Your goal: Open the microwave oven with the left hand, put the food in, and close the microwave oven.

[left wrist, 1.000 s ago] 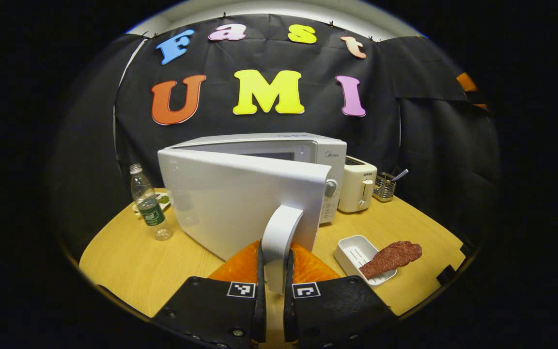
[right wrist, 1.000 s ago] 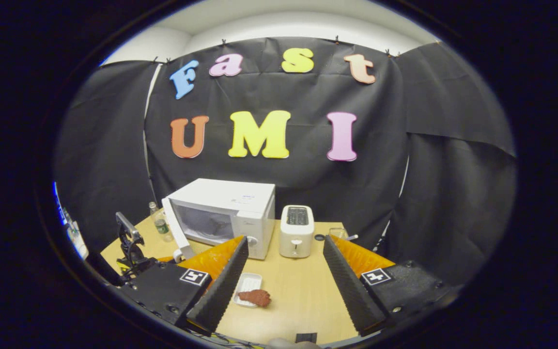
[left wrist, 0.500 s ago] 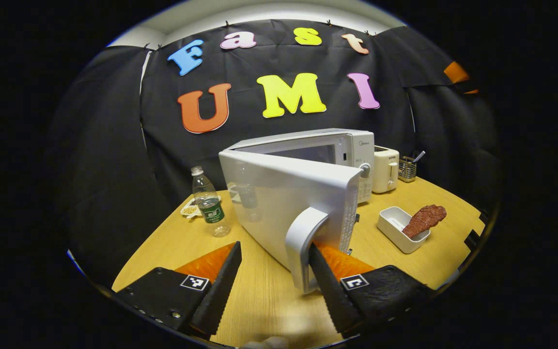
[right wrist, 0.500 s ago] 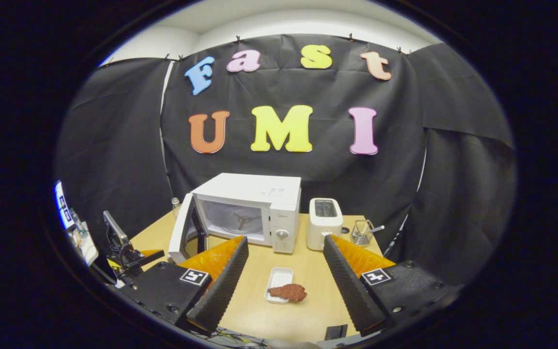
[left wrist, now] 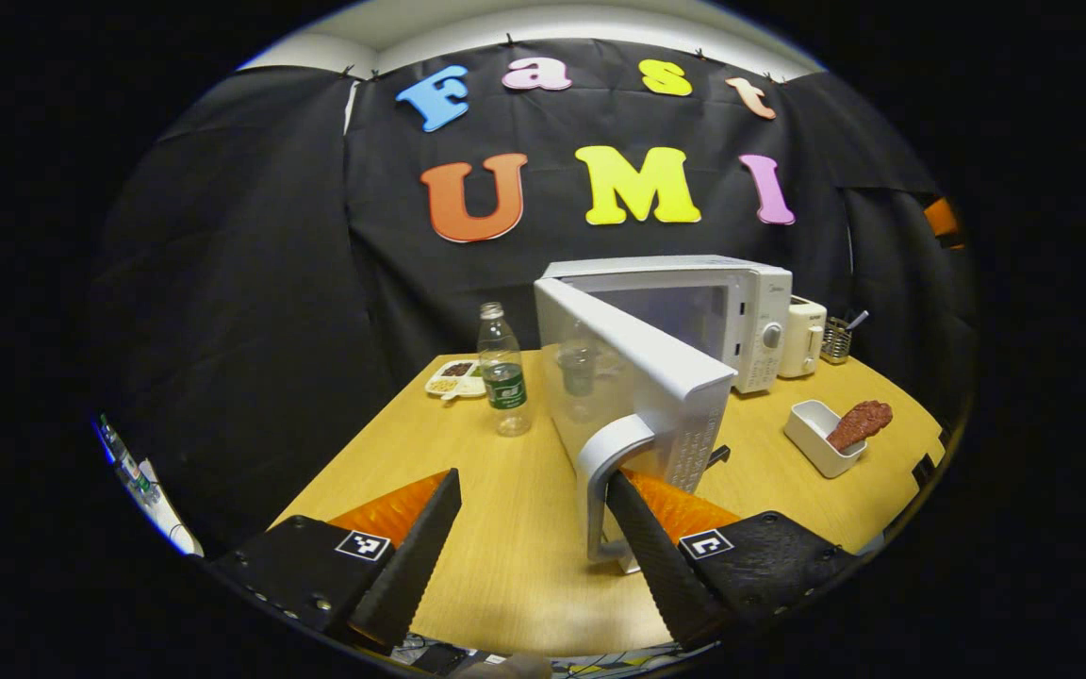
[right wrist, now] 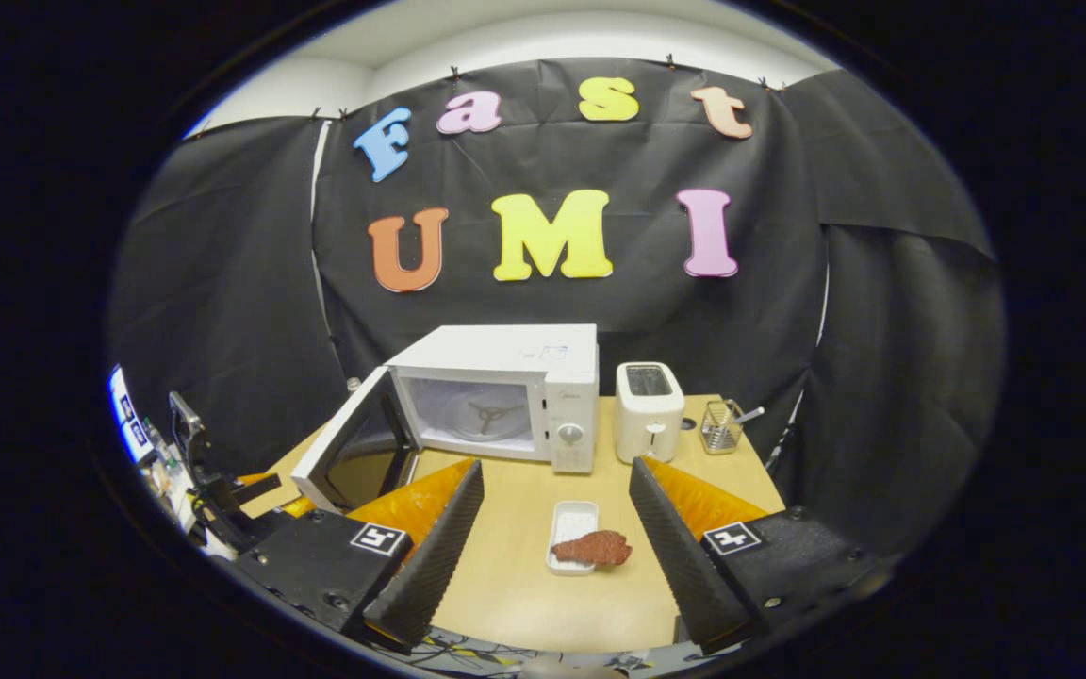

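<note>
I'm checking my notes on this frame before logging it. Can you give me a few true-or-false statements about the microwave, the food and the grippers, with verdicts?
1. The microwave door is open. True.
2. The meat is inside the microwave. False: it lies on the white tray on the table.
3. The left gripper is shut on the door handle. False: its fingers are spread, one beside the handle.
4. The right gripper is open. True.
5. A toaster stands beside the microwave. True.
</note>
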{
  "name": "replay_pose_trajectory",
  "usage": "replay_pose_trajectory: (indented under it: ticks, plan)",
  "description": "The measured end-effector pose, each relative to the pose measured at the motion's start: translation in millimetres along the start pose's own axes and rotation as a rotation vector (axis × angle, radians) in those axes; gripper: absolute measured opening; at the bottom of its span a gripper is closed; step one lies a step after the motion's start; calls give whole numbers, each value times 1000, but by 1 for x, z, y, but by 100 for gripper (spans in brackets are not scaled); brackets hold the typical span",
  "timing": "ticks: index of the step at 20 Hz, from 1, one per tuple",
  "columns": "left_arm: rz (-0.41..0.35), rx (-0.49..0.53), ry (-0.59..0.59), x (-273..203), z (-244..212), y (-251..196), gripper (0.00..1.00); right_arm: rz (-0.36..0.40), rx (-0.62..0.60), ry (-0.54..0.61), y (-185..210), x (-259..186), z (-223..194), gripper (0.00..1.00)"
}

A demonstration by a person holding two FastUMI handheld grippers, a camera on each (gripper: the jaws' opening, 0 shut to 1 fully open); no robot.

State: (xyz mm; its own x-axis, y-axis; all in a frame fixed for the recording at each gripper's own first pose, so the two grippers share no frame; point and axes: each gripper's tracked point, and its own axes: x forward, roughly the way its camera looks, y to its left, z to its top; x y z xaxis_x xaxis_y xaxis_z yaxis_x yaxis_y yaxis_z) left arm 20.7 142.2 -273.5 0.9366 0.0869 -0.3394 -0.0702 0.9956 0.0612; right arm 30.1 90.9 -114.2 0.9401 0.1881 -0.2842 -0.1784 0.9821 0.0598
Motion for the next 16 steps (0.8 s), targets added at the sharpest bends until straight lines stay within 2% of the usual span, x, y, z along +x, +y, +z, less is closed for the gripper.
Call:
replay_pose_trajectory:
  ticks: [3,6,7,8,9,11,12,13,14,15,16]
  plan:
    - [69,-15,4,-15,-1,35,95,9,1,6,3,2,-8,100]
    - [84,-5,-8,-31,1,45,92,11,7,18,-5,10,-20,100]
    - [84,-6,-9,-36,1,44,92,15,21,28,-10,14,-27,92]
    - [82,-8,-10,-40,2,43,93,17,40,40,-16,18,-36,99]
    - [80,-9,-9,-44,3,39,94,14,57,61,-25,25,-48,100]
    - [65,-15,-17,-52,8,26,95,20,90,99,-41,37,-73,99]
    - [51,-18,-22,-56,13,16,95,33,106,125,-49,46,-88,91]
    - [37,-20,-28,-58,19,7,95,46,123,156,-55,53,-105,100]
    - [24,-18,-33,-59,26,-2,95,65,142,182,-62,62,-120,89]
    - [14,-17,-40,-60,33,-10,95,76,160,218,-69,72,-138,89]
    - [-2,-16,-47,-58,41,-21,95,77,182,257,-77,83,-153,98]
